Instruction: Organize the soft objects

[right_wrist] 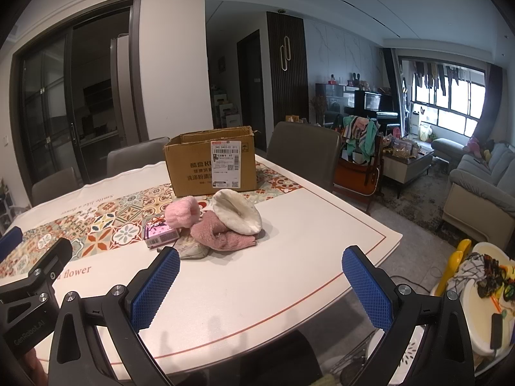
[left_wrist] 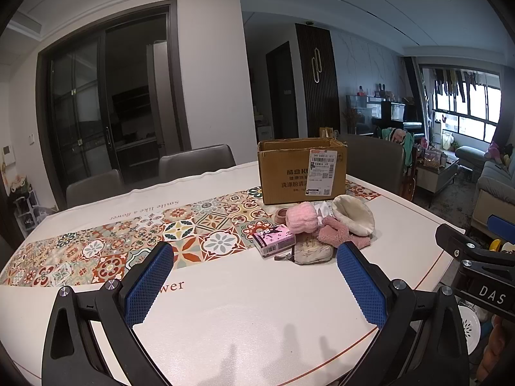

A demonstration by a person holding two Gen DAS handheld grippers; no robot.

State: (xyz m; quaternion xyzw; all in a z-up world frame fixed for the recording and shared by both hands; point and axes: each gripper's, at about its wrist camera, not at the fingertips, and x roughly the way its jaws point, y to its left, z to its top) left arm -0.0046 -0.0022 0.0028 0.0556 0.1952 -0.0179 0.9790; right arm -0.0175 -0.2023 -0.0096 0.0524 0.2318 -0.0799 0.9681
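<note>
Table [right_wrist: 289, 257]: box [right_wrist: 209, 164] behind pile [right_wrist: 219, 225] (fingers [right_wrist: 157, 286] apart)

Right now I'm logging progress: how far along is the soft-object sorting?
Nothing looks done yet. The cream hat, pink fluffy roll, dusty-pink cloth and beige pouch lie heaped in front of the cardboard box. In hand: nothing; left gripper and right gripper are open over bare table. Left: every item.
</note>
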